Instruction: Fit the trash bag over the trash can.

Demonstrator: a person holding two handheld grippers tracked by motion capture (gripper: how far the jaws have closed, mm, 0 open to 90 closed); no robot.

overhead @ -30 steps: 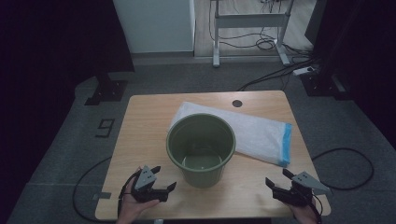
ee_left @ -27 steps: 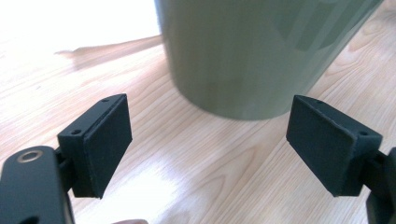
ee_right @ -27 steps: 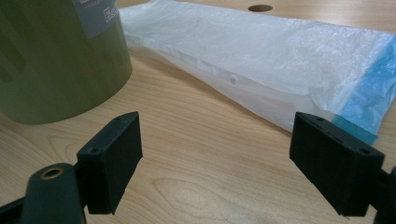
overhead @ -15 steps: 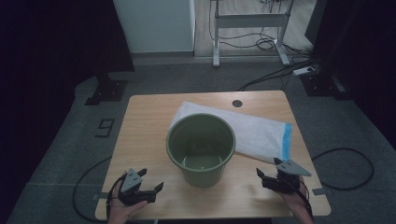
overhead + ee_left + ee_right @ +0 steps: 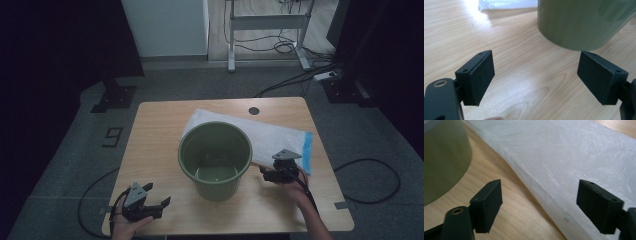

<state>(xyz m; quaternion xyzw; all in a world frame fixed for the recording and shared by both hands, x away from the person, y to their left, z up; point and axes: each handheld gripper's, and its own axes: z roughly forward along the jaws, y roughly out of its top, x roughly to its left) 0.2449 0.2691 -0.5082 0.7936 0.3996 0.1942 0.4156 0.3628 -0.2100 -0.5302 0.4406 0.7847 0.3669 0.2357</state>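
Note:
A green bucket (image 5: 216,191) stands upright at the middle of the wooden table (image 5: 150,145), and nothing solid shows inside it. Behind and right of it lies a flat white plastic bag (image 5: 280,137) with a blue end. My right gripper (image 5: 264,174) is open just right of the bucket, over the bag's near edge. In the right gripper view its jaws (image 5: 539,205) straddle that edge of the bag (image 5: 574,152) without pressing it; they have just been closing slightly. My left gripper (image 5: 159,195) is open and empty near the front left corner, facing the bucket (image 5: 584,22).
A dark round hole (image 5: 254,110) sits in the table's far edge. Beyond the table are a white cabinet (image 5: 165,25), a metal desk frame (image 5: 265,22) and floor cables (image 5: 300,75). A cable (image 5: 372,180) loops on the floor to the right.
My right gripper has moved from the front right corner inward to the bag's near edge beside the bucket. My left gripper has drifted a little left toward the table's front.

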